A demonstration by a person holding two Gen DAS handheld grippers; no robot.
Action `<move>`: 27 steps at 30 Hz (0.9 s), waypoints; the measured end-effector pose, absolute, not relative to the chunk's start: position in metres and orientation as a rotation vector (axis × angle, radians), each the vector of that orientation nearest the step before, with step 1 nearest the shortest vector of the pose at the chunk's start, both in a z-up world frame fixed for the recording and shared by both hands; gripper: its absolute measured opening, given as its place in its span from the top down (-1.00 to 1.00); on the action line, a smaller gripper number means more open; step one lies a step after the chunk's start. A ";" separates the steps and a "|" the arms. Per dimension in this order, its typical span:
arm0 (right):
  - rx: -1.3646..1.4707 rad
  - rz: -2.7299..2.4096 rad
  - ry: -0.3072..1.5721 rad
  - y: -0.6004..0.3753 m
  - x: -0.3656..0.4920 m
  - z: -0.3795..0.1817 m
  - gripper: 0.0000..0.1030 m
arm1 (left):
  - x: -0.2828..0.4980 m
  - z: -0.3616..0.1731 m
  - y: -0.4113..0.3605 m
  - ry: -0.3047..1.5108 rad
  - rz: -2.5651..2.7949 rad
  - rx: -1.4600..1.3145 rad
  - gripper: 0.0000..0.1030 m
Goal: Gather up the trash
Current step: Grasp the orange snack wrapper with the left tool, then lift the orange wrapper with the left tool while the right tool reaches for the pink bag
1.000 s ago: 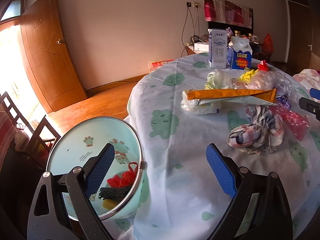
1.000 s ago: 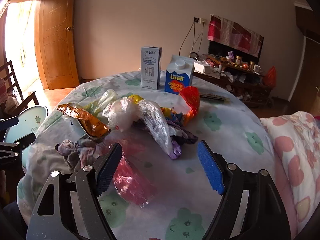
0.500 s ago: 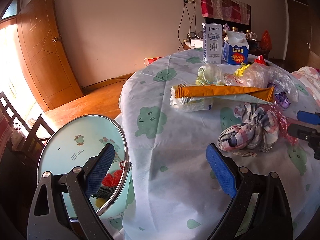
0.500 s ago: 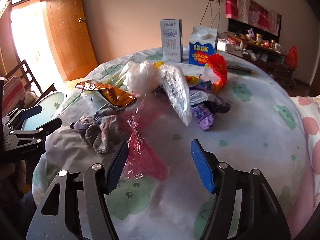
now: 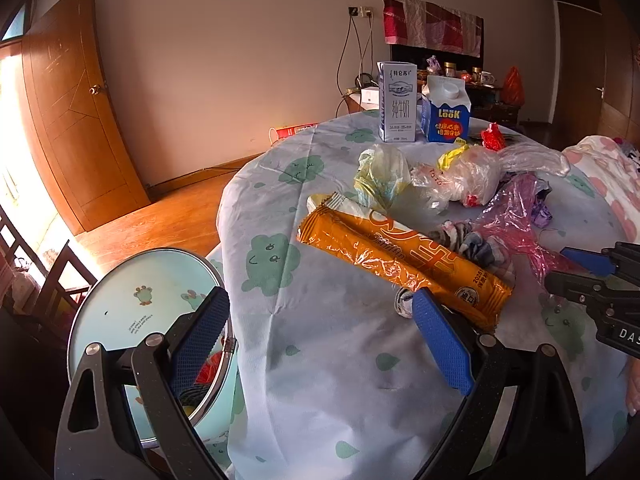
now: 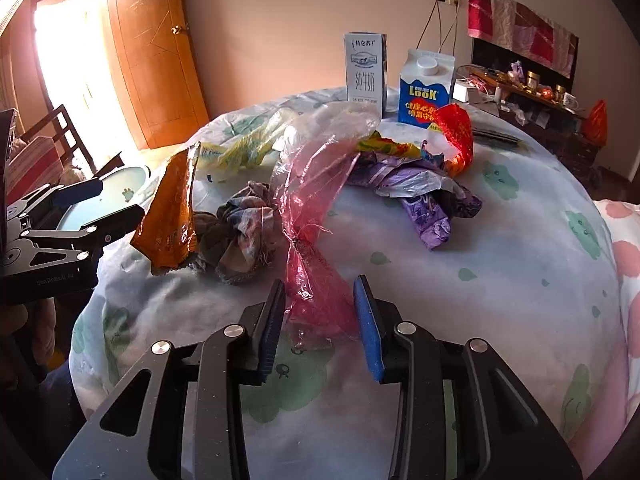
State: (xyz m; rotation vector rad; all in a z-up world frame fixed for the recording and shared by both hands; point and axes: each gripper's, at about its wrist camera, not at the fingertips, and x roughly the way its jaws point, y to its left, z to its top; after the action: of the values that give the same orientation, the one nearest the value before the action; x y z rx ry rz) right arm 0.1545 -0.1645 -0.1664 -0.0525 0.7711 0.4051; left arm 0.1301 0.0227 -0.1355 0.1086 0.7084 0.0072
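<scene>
Grippers come first: we see our right gripper (image 6: 320, 312) angled down over the table (image 6: 520, 280), its jaws closing with the pink plastic bag (image 6: 316, 280) between them; the left pad looks to brush the bag, the right pad stands just clear. Our left gripper (image 5: 320, 340) points down at the table edge, jaws wide apart and holding nothing, its right finger just beside the orange wrapper (image 5: 400, 260).

Left of that wrapper, off the table edge, we see the light blue bin (image 5: 132, 320) with red and dark scraps in it. Beyond the wrapper stand 2 cartons, a white milk carton (image 5: 396, 100) and a blue carton (image 5: 446, 110), both upright.

The pink bag is thin, see-through and crumpled, pinched at a knot, lying just right of the orange wrapper beside a bundled checked cloth (image 6: 240, 236).
</scene>
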 end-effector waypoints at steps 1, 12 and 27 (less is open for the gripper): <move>-0.052 0.397 0.761 -0.167 0.152 -0.165 0.29 | 0.128 -0.133 0.025 0.713 0.009 0.092 -0.76; -0.002 0.233 0.695 -0.216 0.135 -0.161 -0.06 | 0.133 -0.132 -0.011 0.744 -0.053 -0.003 -0.76; 0.050 0.288 0.719 -0.212 0.137 -0.166 -0.08 | 0.132 -0.141 -0.022 0.793 -0.173 0.099 0.86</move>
State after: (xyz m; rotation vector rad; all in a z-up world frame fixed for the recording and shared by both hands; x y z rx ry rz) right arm 0.1374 -0.2118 -0.1665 0.0502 0.7186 0.2881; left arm 0.1321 -0.0224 -0.1413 0.0993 0.7927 -0.1729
